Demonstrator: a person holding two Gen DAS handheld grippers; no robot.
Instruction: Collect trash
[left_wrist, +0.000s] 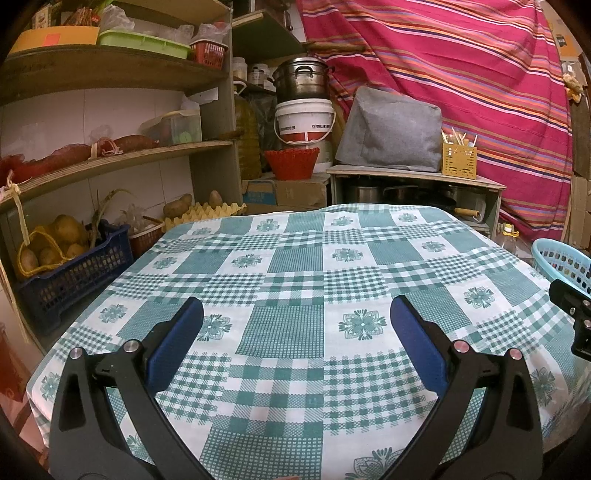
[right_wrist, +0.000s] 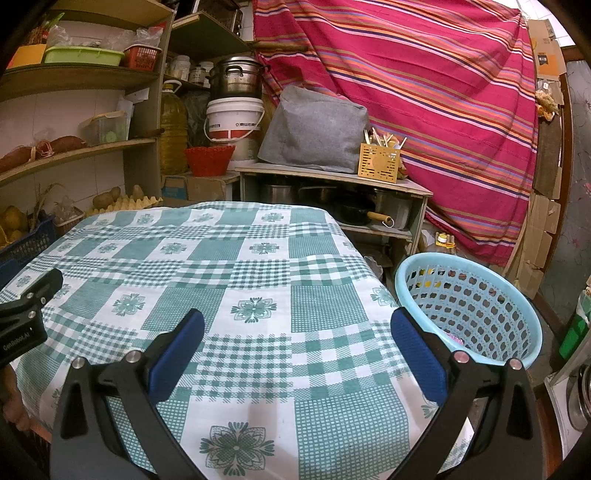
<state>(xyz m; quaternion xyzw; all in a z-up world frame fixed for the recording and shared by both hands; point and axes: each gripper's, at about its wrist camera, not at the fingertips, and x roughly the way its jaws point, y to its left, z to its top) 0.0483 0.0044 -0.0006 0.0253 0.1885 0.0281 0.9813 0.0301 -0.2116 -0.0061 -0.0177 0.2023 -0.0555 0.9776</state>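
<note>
A table under a green-and-white checked cloth (left_wrist: 295, 280) (right_wrist: 229, 273) fills both views, and I see no loose trash on it. My left gripper (left_wrist: 295, 310) hovers over the near middle of the cloth, open, nothing between its blue pads. Over the table's right part my right gripper (right_wrist: 297, 321) is open and holds nothing. A light blue perforated basket (right_wrist: 476, 306) (left_wrist: 565, 258) stands just off the table's right edge, next to the right gripper's right finger; something pink lies at its bottom. Each gripper's black body shows at the edge of the other's view.
Wooden shelves (left_wrist: 110, 158) on the left carry boxes, potatoes and a dark blue crate (left_wrist: 74, 273). Behind the table stand a low cabinet (right_wrist: 332, 177) with pots, a grey cover, a yellow utensil holder (right_wrist: 380, 162), a white bucket and a red bowl. A striped pink cloth (right_wrist: 424, 92) hangs behind.
</note>
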